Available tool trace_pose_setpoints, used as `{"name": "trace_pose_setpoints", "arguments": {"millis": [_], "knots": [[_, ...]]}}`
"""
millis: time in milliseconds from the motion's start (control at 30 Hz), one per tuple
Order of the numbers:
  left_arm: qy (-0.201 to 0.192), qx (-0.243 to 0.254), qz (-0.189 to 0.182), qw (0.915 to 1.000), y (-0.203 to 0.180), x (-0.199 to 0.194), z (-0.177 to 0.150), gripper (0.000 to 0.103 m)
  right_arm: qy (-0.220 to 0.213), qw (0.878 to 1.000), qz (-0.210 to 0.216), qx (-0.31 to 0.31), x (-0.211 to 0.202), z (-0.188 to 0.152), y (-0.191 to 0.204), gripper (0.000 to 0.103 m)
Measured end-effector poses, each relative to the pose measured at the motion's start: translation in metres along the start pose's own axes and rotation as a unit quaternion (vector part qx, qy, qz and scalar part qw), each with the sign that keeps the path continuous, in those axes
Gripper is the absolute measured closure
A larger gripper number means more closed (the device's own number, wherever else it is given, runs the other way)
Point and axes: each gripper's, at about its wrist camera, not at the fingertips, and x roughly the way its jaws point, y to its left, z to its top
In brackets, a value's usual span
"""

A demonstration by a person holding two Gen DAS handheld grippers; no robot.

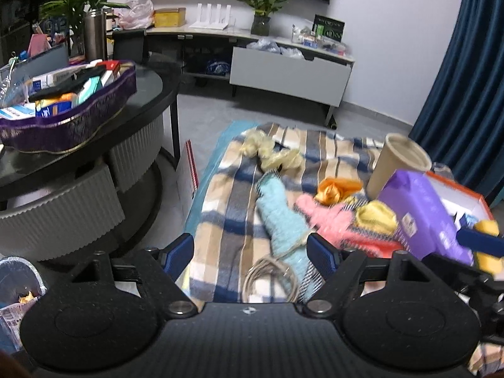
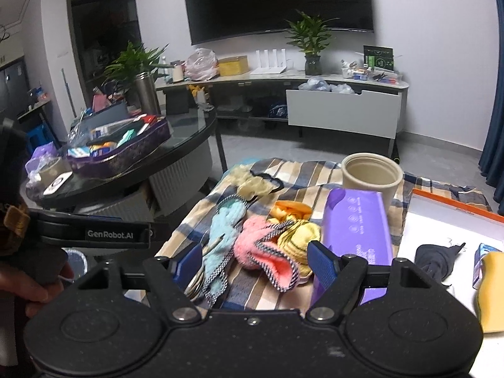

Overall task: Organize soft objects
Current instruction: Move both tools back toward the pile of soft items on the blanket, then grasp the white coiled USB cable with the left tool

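Note:
A plaid blanket [image 1: 226, 220] [image 2: 315, 170] carries the soft things. On it lie a light blue fuzzy sock [image 1: 280, 220] [image 2: 220, 236], a pink sock [image 1: 327, 217] [image 2: 261, 249], a yellow sock [image 1: 376, 215] [image 2: 299, 236], an orange ribbon bundle [image 1: 338, 189] [image 2: 291, 209] and a cream fluffy piece [image 1: 271, 152] [image 2: 252, 184]. My left gripper [image 1: 250, 252] hangs open above the blue sock's near end and a coiled cable [image 1: 271, 278]. My right gripper [image 2: 255, 263] is open just above the pink sock, its pads apart from it.
A purple pack [image 1: 422, 214] [image 2: 356, 223] and a beige cup [image 1: 398, 160] [image 2: 371, 173] stand right of the socks. An orange-rimmed box [image 2: 441, 220] holds a black cloth [image 2: 436, 256] and a yellow sponge [image 2: 491, 286]. A round black table [image 1: 141, 107] with a purple basket [image 1: 72, 119] stands left.

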Motion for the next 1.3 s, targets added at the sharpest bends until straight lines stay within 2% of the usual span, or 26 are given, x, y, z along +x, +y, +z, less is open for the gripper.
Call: {"name": "trace_pose_setpoints", "arguments": {"millis": [200,367,467,667,733,800,833,1000,1300], "knots": [[0.026,0.038,-0.034,0.9984,0.003,0.015,-0.026,0.022,0.005,1.000,0.010,0.005,0.000,-0.009,0.000,0.015],[0.034,0.081,-0.040,0.9954,-0.003,0.034,-0.040,0.022,0.010,1.000,0.005,0.009,-0.001,-0.012,-0.003,0.015],[0.032,0.116,-0.030,0.9923,-0.006,0.046,-0.046,0.021,0.009,1.000,0.001,0.010,-0.003,-0.013,-0.004,0.015],[0.037,0.132,-0.039,0.9897,-0.004,0.063,-0.049,0.020,0.010,1.000,-0.007,0.011,-0.003,-0.011,-0.006,0.015],[0.036,0.130,-0.048,0.9897,-0.001,0.067,-0.048,0.022,0.013,1.000,-0.009,0.011,0.000,-0.010,-0.004,0.015],[0.027,0.128,-0.054,0.9899,0.001,0.066,-0.046,0.032,0.016,1.000,-0.009,0.010,0.003,-0.010,-0.003,0.015],[0.024,0.130,-0.057,0.9896,0.000,0.064,-0.045,0.045,0.018,1.000,-0.010,0.008,0.004,-0.010,-0.003,0.015],[0.019,0.118,-0.067,0.9906,0.004,0.054,-0.044,0.045,0.030,1.000,-0.010,-0.003,0.015,-0.009,0.004,0.015],[-0.017,0.095,-0.074,0.9926,0.009,0.025,-0.031,0.047,0.051,0.998,-0.011,-0.042,0.055,-0.002,0.018,0.015]]}}
